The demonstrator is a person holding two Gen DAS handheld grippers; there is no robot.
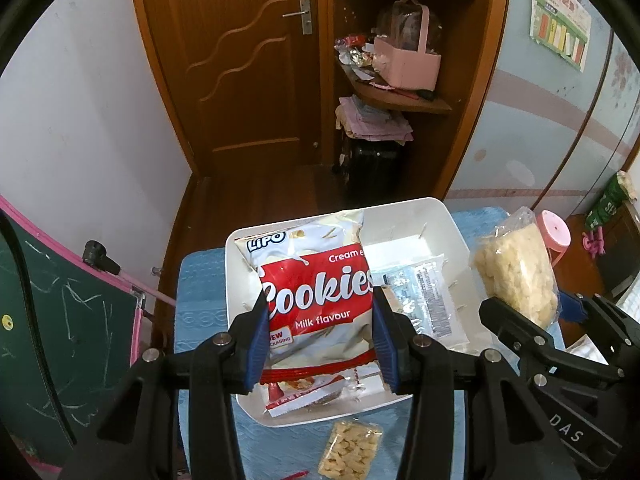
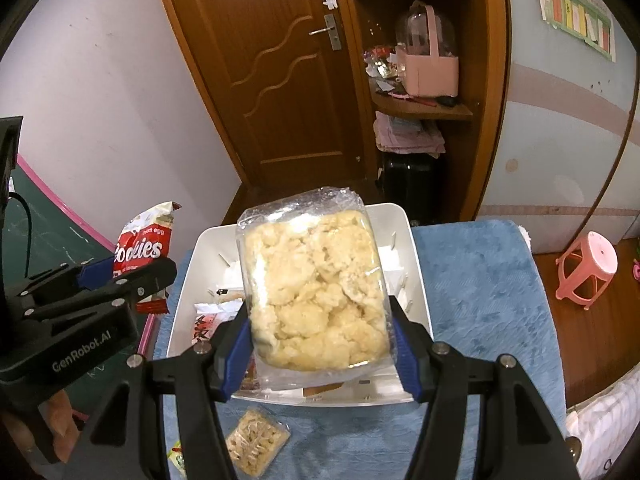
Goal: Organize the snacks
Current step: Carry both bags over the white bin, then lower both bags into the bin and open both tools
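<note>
My left gripper (image 1: 320, 298) is shut on a red and white "Cookies" bag (image 1: 316, 280), held over the left part of a white bin (image 1: 400, 205). To its right, my right gripper (image 1: 534, 306) carries a clear bag of pale yellow puffed snacks (image 1: 516, 272). In the right wrist view the right gripper (image 2: 319, 308) is shut on that clear bag (image 2: 316, 292), above the bin (image 2: 412, 240). The left gripper (image 2: 132, 276) with the cookies bag (image 2: 140, 248) shows at the left. A flat clear packet (image 1: 428, 300) and a red-white packet (image 1: 300, 396) lie in the bin.
The bin stands on a blue cloth (image 2: 480, 300). A small packet of yellow crackers (image 1: 350, 456) lies on the cloth in front of the bin. A green chalkboard (image 1: 60, 320) is at the left, a pink stool (image 2: 588, 272) at the right, a wooden door (image 1: 248, 72) behind.
</note>
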